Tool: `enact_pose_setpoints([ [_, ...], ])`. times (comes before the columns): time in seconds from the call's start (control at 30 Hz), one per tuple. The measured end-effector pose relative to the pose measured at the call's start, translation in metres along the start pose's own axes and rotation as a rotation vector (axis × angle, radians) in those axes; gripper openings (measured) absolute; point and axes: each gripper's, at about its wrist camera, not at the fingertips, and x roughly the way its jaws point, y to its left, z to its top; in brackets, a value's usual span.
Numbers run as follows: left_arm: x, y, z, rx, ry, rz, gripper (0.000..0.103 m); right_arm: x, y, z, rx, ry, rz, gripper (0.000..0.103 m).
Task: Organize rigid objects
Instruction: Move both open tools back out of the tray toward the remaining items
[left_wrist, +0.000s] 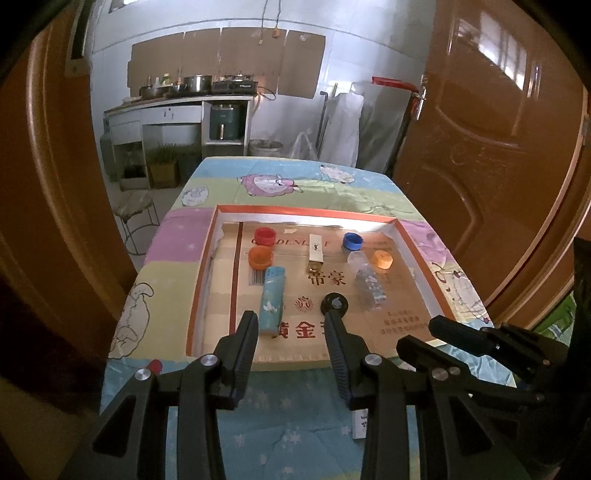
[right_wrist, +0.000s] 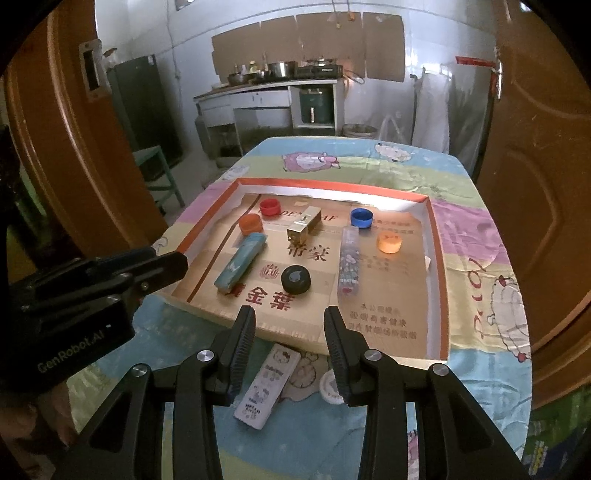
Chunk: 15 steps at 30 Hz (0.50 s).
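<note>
tray (right_wrist: 439, 280) below both open grippers (right_wrist: 290, 314)

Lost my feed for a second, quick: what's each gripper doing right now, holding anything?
Left gripper: open, nothing between its fingers, poised above the tray's near edge.
Right gripper: open, empty as well, above the white case on the cloth.

A home kitchen: pots (left_wrist: 197, 82) and a gas stove (left_wrist: 234, 85) crowd a counter (left_wrist: 173, 103) along the tiled wall, wooden doors (left_wrist: 491, 147) either side (a gas cylinder (left_wrist: 106, 153) stands beside the counter)
</note>
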Motion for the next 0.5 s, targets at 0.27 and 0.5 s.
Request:
enact_pose_setpoints([
  [0.27, -0.018, -0.005, -0.009, 0.007, -0.016, -0.007, 0.037, -0.019, 0.001, -0.009, 0.005, -0.019, -0.014, 0.04],
  [0.5, -0.028, -0.008, -0.018, 0.016, -0.02, -0.014, 0.037, -0.034, -0.002, -0.02, 0.013, -0.029, -0.03, 0.04],
])
